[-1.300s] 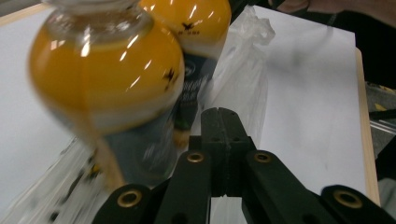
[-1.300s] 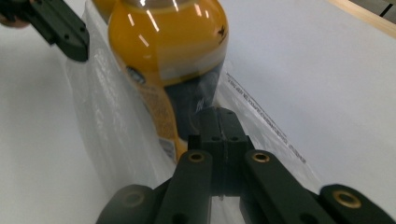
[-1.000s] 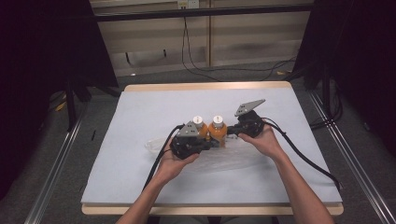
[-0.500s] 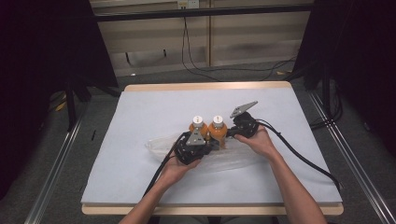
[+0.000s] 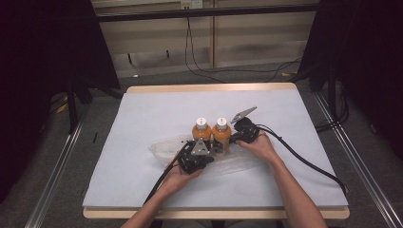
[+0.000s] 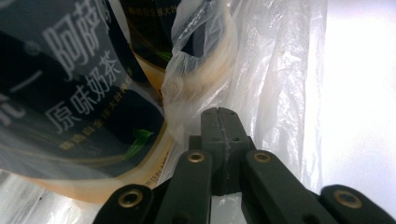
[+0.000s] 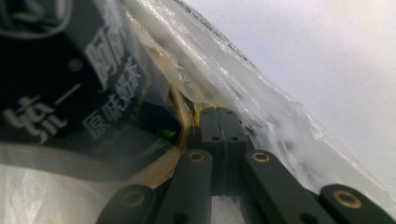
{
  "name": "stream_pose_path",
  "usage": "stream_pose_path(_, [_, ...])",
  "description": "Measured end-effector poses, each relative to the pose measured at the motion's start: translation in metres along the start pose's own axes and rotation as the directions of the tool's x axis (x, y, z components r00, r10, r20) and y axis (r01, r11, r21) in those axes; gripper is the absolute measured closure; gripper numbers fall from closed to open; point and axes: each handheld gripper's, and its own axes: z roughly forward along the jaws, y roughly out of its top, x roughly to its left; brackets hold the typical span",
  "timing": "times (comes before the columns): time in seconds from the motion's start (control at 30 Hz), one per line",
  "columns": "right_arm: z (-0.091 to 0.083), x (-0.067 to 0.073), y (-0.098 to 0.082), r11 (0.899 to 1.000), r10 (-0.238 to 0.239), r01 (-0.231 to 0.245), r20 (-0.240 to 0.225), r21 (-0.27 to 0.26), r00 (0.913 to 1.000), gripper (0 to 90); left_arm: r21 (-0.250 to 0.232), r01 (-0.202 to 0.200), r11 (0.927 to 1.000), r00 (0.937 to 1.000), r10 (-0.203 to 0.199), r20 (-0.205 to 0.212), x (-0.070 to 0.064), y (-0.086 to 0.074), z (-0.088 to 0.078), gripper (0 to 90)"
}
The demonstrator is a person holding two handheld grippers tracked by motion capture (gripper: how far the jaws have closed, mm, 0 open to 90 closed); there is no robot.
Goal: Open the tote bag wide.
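- So the two bottles (image 5: 211, 134) stand upright between both tools, inside the clear bag (image 5: 166, 148).
- Left tool (image 5: 194, 159) and right tool (image 5: 243, 131) each look pinched shut on bag film, flanking them on the worktop (image 5: 142, 109).

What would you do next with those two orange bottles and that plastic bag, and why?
Probably draw the bag's rim up around the bottles. The two orange bottles stand upright on the clear plastic bag, which lies spread flat on the table. The left gripper and right gripper are each shut on the film right beside the bottles, one on each side, so lifting both together looks the natural step.
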Motion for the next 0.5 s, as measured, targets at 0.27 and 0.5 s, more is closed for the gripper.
stream_pose_path(0.27, [0.002, -0.005, 0.002, 0.999, 0.033, -0.033, 0.034, -0.015, 0.9989, 90.0, -0.001, -0.016, 0.9999, 0.9944, 0.016, 0.104, -0.006, -0.005, -0.006, 90.0])
stream_pose_path(0.5, [0.007, -0.009, 0.008, 0.999, 0.033, -0.032, 0.062, -0.020, 0.9975, 90.0, -0.015, -0.023, 0.9996, 0.9863, 0.026, 0.163, -0.014, -0.010, -0.010, 90.0])
